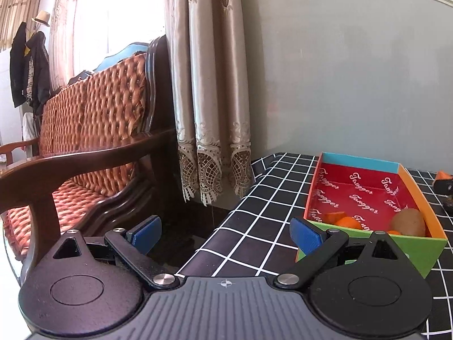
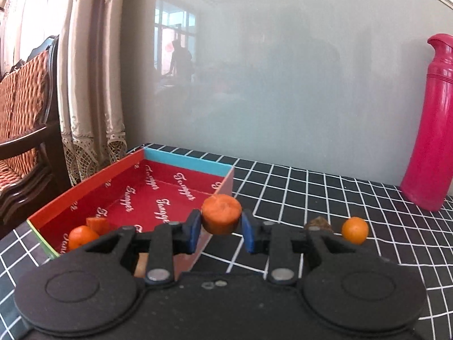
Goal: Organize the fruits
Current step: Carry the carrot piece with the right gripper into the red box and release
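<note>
right gripper (image 2: 221, 231) clamping orange chunk (image 2: 221, 214) beside box (image 2: 85, 182); left gripper (image 1: 225, 233) spread, nothing held; kiwi (image 1: 408, 222) inside box.

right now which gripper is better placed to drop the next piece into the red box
Right. The right gripper is shut on the orange chunk beside the box. The left gripper is open with nothing between its fingers.

your right tongs (image 2: 221, 228) pinch an orange carrot chunk (image 2: 221, 217), cut face up, above the box's right wall. the red-lined box (image 2: 136, 167) holds a small orange (image 2: 82, 236), a carrot piece (image 2: 97, 224) and a brown kiwi (image 1: 409, 222). another small orange (image 2: 354, 230) sits on the checked desk (image 2: 311, 187).
</note>
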A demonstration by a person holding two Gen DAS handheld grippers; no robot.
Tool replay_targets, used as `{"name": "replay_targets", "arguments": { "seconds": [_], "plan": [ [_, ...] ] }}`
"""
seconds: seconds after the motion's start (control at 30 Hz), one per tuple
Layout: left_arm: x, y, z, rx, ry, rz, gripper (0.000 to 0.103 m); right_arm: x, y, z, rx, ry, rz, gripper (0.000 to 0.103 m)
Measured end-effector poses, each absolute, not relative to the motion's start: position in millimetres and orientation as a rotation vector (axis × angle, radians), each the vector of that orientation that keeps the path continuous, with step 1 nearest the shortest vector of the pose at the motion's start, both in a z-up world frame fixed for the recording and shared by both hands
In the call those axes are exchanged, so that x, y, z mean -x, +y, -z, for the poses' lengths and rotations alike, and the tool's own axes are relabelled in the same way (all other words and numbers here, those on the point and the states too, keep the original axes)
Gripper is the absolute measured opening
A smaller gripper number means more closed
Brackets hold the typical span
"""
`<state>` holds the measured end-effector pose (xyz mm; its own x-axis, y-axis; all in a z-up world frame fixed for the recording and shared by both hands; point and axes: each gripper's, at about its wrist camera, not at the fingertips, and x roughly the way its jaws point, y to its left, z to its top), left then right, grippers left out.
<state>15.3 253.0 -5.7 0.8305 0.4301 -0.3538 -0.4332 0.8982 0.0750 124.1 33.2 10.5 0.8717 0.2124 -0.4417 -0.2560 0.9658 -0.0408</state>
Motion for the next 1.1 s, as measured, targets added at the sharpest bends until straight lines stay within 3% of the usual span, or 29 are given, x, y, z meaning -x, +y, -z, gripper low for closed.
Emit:
{"name": "replay_targets", "arguments": {
  "seconds": [0.97,1.03,1.1],
  "plan": [
    [-11.9,260.1,8.1,-0.013,0.396,-0.486,0.097,-114.1,107.6,12.5,0.164,0.481,-0.409,0.030],
    [-11.2,259.4,7.3,-0.011,0.393,-0.486,0.097,-111.0,110.4,13.7,0.194,0.468,-0.403,0.038],
    [-11.8,256.7,6.6,-0.015,0.392,-0.482,0.097,-106.0,108.3,10.6,0.192,0.435,-0.379,0.069]
  ]
}}
